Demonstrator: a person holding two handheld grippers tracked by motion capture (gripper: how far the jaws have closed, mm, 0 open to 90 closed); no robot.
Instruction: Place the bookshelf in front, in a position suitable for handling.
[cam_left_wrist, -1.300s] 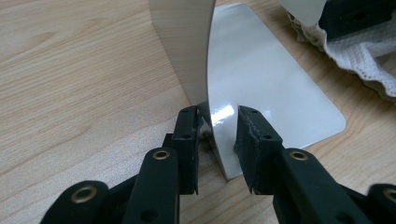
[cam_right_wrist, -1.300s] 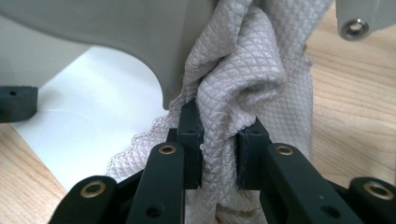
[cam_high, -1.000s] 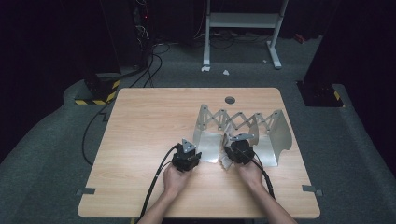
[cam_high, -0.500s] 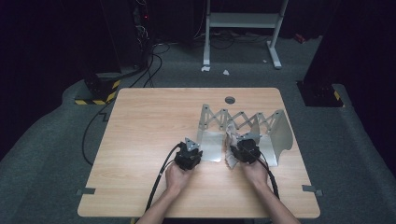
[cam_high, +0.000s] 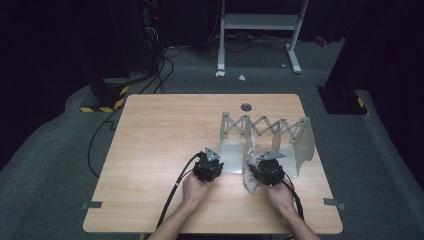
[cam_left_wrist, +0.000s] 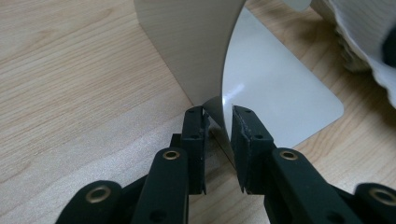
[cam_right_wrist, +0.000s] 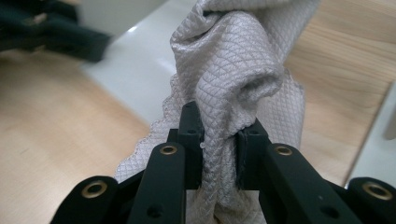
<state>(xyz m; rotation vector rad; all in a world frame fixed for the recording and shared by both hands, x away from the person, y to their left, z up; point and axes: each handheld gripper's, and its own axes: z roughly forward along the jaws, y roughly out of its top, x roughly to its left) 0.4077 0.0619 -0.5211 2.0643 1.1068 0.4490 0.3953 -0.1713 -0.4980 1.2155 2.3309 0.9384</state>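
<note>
Your right tongs (cam_right_wrist: 219, 135) are clamped on a bunched grey cloth (cam_right_wrist: 238, 74), the fabric pinched between both jaws and spilling out above and below them. In the high view the cloth (cam_high: 250, 175) hangs at the near edge of the metal rack (cam_high: 300, 145), just left of your right tongs (cam_high: 262, 159), between the rack's two bent end plates.

Your left tongs (cam_left_wrist: 217, 122) are narrow, with the jaws standing either side of the thin lower edge of the rack's left plate (cam_left_wrist: 275, 98). They look closed onto that edge, holding the plate steady rather than lifting it. In the high view the left tongs (cam_high: 212, 152) sit at that plate's near left corner.

The relation that matters: the rack's long axis runs left to right across the bench (cam_high: 165, 135), its scissor lattice at the far side, and the cloth lies on the inner side of the plate you are bracing. So the surface to wipe is just left of and ahead of your right tongs, close by, while the left hand pins it from the outer side. The right hand is the one to move. My guess is that the stroke wants to run along the plate's flat foot or up its curved wall, away from the left jaws, so the cloth does not snag on them. Keep the left grip firm, since the rack may slide or fold.
</note>
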